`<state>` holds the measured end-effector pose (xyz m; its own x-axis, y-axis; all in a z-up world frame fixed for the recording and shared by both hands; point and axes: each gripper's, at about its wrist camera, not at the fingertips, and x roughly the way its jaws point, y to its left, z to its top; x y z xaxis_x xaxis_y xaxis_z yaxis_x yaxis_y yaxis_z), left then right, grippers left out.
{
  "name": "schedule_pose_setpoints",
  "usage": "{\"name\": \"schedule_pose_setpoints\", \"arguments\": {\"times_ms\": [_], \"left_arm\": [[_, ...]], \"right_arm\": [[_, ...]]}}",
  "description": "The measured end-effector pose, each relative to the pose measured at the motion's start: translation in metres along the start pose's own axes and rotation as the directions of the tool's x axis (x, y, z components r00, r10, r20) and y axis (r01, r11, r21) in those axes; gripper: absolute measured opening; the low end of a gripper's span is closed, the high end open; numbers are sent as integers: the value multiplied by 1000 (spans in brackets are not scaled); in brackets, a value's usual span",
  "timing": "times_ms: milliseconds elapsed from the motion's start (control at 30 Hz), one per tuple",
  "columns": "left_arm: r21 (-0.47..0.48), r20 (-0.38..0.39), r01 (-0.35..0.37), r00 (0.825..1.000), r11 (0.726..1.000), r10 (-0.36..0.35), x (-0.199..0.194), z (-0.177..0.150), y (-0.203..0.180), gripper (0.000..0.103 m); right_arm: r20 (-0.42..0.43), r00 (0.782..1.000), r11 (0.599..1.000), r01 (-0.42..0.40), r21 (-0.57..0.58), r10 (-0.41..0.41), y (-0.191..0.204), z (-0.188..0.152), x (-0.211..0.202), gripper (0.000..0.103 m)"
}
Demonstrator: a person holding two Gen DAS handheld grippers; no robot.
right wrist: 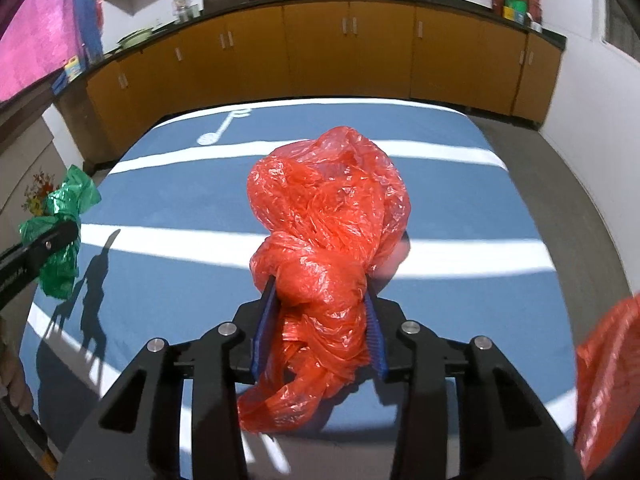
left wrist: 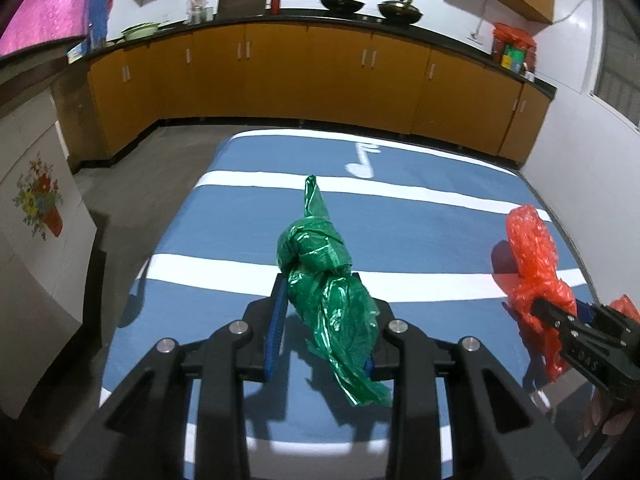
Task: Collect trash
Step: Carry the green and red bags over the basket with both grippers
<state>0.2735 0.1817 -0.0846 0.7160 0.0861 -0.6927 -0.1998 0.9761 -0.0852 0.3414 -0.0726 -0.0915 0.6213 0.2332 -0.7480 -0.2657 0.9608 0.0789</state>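
a: left tongs (left wrist: pixel 324 332) pinch the green plastic bag (left wrist: pixel 320 280), lifted over the near edge of the blue striped counter (left wrist: pixel 224 216). the tail dangles loose, so it could slide out.

b: right tongs (right wrist: pixel 320 320) clamp the red plastic bag (right wrist: pixel 324 240) near the counter's middle. thin film bunches; a weak bite may tear or drop it. another red bag (right wrist: pixel 608 380) waits by the right edge.

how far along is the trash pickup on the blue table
Done: both crumpled bags are picked up. In hand: the left gripper has its jaws clamped on the green plastic bag, and the right gripper grips the red plastic bag, both lifted above the blue table. Left: dropping them somewhere; no bin shows in either view.
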Motion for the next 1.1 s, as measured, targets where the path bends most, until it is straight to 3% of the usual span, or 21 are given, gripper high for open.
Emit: {"name": "schedule_pose_setpoints", "arguments": {"times_ms": [633,1100], "left_arm": [[147,58,118,990,982,-128,-55,-8,-92,31],[251,74,202,971,947,-227,-87,-17,-164,31]], "right_arm": [[134,988,985,57,166,-79,-66,-32,-103,38],[230,952,960,144,242,-201,-102,-63,-170,38]]}}
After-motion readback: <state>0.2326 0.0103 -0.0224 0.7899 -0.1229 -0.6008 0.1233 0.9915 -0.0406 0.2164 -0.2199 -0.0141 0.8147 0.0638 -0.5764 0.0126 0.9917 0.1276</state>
